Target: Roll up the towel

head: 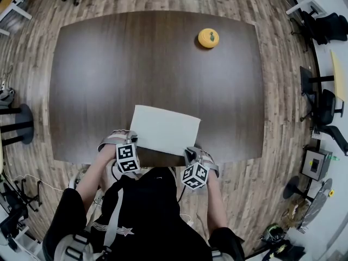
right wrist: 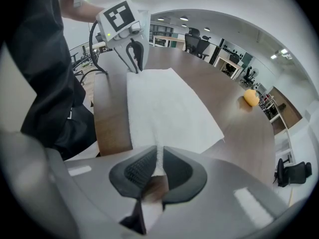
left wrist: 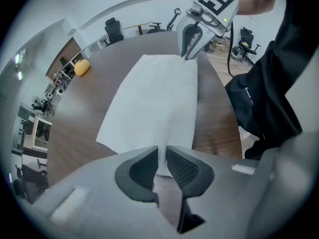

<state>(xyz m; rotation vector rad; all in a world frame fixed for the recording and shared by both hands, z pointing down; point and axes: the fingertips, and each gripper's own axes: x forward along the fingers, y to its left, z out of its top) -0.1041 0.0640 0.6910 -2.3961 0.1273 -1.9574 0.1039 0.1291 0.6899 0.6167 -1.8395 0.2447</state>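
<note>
A white towel (head: 165, 129) lies flat near the front edge of the dark wooden table (head: 109, 75). My left gripper (head: 132, 141) is at the towel's near left corner and my right gripper (head: 190, 152) at its near right corner. In the left gripper view the towel (left wrist: 154, 98) runs away from me and its near edge stands pinched between the pads of the left gripper (left wrist: 162, 156). The right gripper view shows the same on the other corner: the right gripper (right wrist: 159, 159) is shut on a raised fold of the towel (right wrist: 164, 108). Each gripper shows in the other's view, the right gripper (left wrist: 188, 56) and the left gripper (right wrist: 135, 67).
A yellow-orange round object (head: 208, 37) sits at the table's far right, well away from the towel. Office chairs (head: 326, 26) and stands ring the table on the wood floor. The person's dark clothing (head: 157, 211) is right behind the front edge.
</note>
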